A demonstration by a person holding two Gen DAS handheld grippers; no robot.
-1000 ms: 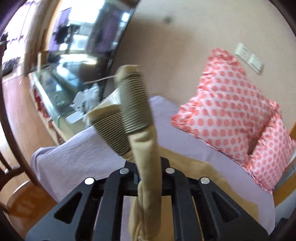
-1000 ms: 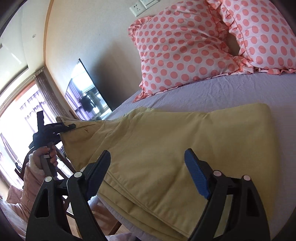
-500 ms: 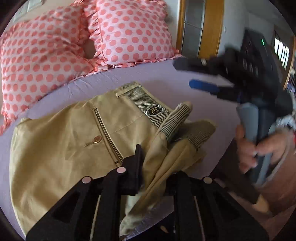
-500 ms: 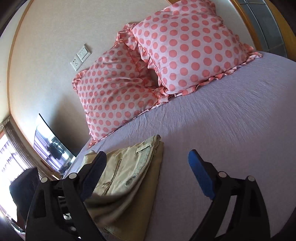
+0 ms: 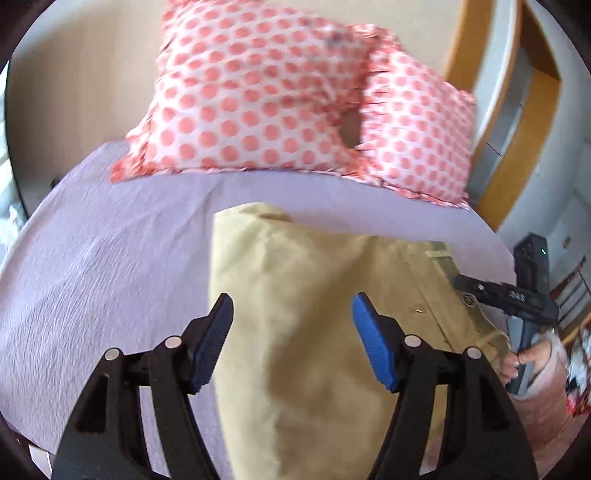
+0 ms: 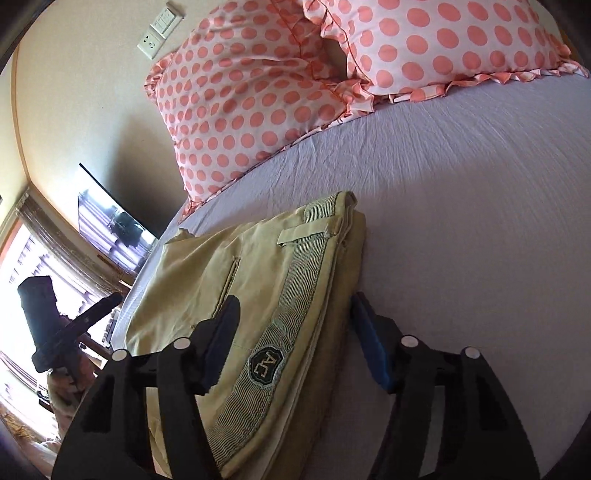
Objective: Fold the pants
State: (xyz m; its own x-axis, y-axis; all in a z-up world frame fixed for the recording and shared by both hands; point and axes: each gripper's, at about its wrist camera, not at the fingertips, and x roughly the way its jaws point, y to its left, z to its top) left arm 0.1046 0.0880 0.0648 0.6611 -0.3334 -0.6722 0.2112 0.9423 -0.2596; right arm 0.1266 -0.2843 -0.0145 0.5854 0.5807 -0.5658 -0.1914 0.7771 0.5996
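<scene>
1. Left wrist view: left gripper (image 5: 291, 332) spread wide and empty over folded khaki pants (image 5: 314, 295) lying on a lavender bedsheet (image 5: 110, 258).
2. Right wrist view: right gripper (image 6: 293, 332) also spread, straddling the striped waistband (image 6: 295, 295); nothing clamped.
3. Two polka-dot pillows (image 6: 258, 92) lean against the beige wall (image 6: 74, 92); wall sockets (image 6: 159, 29) above, television (image 6: 110, 218) leftward.
</scene>
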